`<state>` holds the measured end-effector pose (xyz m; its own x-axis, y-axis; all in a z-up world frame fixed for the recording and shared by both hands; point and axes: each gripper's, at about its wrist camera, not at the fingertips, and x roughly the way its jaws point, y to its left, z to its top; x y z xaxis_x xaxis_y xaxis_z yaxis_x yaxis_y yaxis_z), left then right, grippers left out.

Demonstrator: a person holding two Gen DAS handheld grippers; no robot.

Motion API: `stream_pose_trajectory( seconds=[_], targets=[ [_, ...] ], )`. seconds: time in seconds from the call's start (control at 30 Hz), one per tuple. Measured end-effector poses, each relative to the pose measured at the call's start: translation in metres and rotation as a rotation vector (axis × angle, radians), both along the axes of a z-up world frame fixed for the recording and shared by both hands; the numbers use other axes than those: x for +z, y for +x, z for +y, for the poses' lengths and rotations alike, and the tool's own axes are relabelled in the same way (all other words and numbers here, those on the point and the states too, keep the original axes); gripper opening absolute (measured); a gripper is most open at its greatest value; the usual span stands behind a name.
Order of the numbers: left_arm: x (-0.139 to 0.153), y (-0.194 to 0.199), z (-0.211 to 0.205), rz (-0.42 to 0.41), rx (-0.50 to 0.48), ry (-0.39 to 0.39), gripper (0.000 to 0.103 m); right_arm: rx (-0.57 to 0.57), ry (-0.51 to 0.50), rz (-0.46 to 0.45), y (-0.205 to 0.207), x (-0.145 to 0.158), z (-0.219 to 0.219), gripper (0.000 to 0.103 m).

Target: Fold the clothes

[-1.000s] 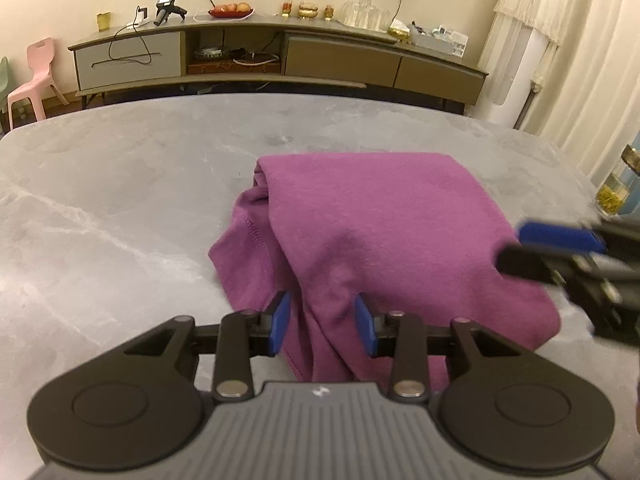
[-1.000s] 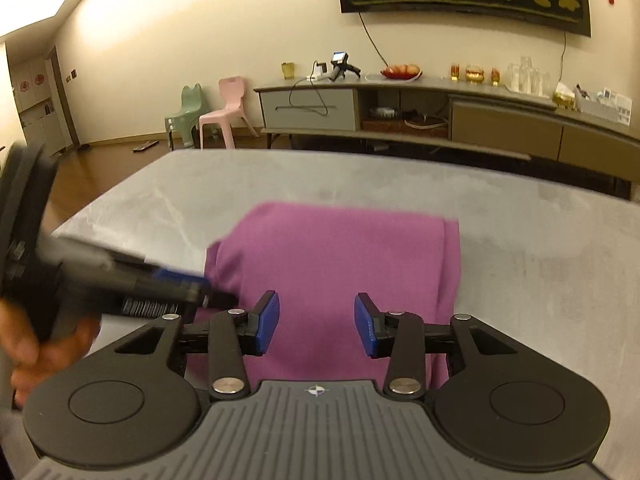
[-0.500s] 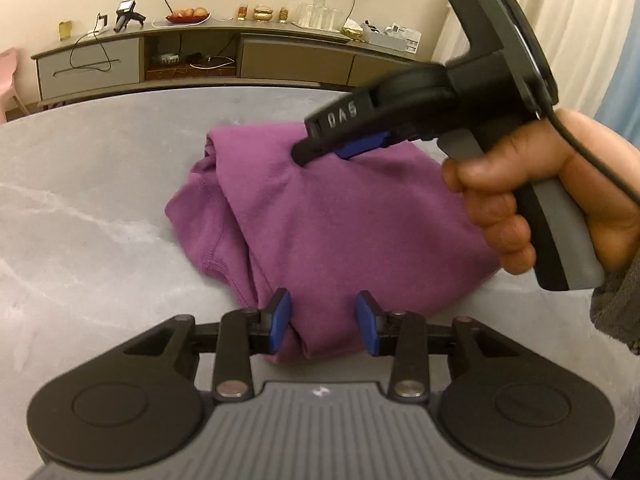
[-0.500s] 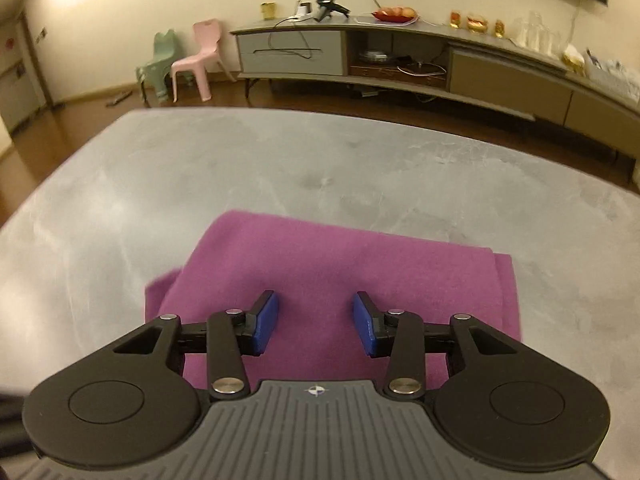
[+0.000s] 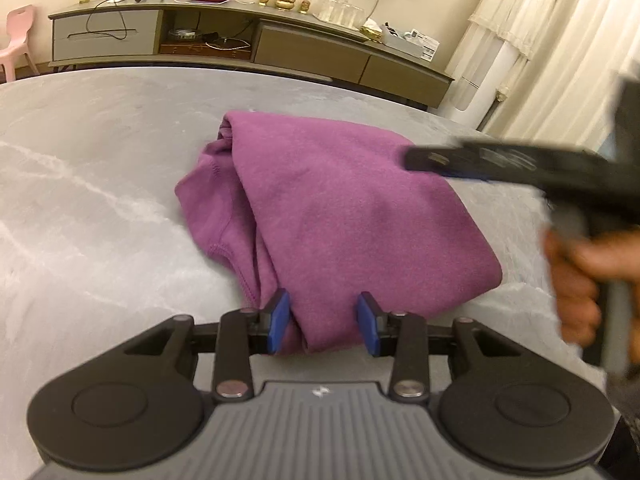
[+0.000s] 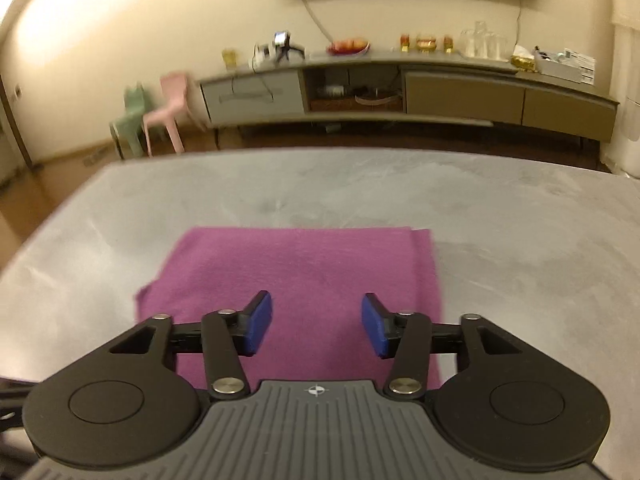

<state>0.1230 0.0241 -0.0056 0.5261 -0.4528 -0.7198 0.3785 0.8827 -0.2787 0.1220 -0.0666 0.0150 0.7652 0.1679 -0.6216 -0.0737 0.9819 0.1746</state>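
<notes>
A folded purple garment (image 5: 340, 208) lies on the grey marble table (image 5: 88, 208), with a looser bunched layer sticking out on its left side. My left gripper (image 5: 324, 322) is open at the garment's near edge, its blue pads either side of the fabric without pinching it. In the right wrist view the purple garment (image 6: 304, 268) looks flat and rectangular, and my right gripper (image 6: 316, 322) hovers open above its near part. Seen from the left wrist view, the right gripper's body (image 5: 512, 164) is blurred over the garment's right side, held by a hand (image 5: 580, 280).
A long low sideboard (image 6: 400, 88) with fruit, glasses and boxes stands against the far wall. Small pink and green chairs (image 6: 168, 108) sit on the floor to the left. White curtains (image 5: 560, 48) hang at the right. Bare table (image 6: 540, 264) surrounds the garment.
The right gripper has pulled back and to the right from over the garment's middle, still open. The left gripper stays open at the near edge. The garment lies the same.
</notes>
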Motion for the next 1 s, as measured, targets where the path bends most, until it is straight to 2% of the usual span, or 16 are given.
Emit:
stream_pose_trajectory(
  seconds=[0.1,0.17,0.27,0.4,0.47,0.5,0.67,0.8,0.87,0.93,0.97,1.0],
  targets=[
    [0.002,-0.004,-0.001,-0.002,0.014,0.008,0.042,0.012,-0.01,-0.016,-0.043,0.005,-0.011,0.066],
    [0.003,-0.006,-0.001,-0.002,0.029,0.016,0.046,0.008,0.004,-0.014,-0.053,-0.003,-0.016,0.07],
    [0.006,-0.014,-0.002,-0.003,0.045,0.02,0.047,0.001,0.026,-0.009,-0.067,-0.014,-0.023,0.073],
    [0.004,-0.016,-0.011,-0.02,0.048,0.054,0.047,-0.009,0.056,-0.003,-0.086,-0.029,-0.032,0.072],
    [-0.002,-0.013,-0.013,-0.031,0.05,0.077,0.053,-0.014,0.071,0.0,-0.095,-0.036,-0.037,0.067],
    [-0.005,-0.011,-0.012,-0.029,0.057,0.074,0.053,-0.005,0.065,0.003,-0.096,-0.038,-0.033,0.063],
    [-0.005,-0.012,-0.009,-0.031,0.065,0.071,0.052,0.043,0.03,0.021,-0.097,-0.046,-0.01,0.062],
    [-0.001,-0.026,-0.007,-0.022,0.065,0.065,0.055,-0.043,0.009,0.051,-0.114,-0.038,-0.03,0.064],
    [0.001,-0.038,-0.006,-0.029,0.074,0.067,0.075,-0.043,0.01,0.073,-0.128,-0.034,-0.031,0.069],
    [0.001,-0.05,-0.007,-0.047,0.102,0.083,0.09,-0.017,-0.009,0.057,-0.144,-0.03,-0.024,0.08],
    [0.001,-0.055,-0.009,-0.052,0.112,0.095,0.092,-0.009,-0.027,0.052,-0.148,-0.033,-0.019,0.086],
    [0.0,-0.061,-0.012,-0.056,0.122,0.108,0.092,-0.001,-0.047,0.048,-0.152,-0.035,-0.014,0.087]
  ],
)
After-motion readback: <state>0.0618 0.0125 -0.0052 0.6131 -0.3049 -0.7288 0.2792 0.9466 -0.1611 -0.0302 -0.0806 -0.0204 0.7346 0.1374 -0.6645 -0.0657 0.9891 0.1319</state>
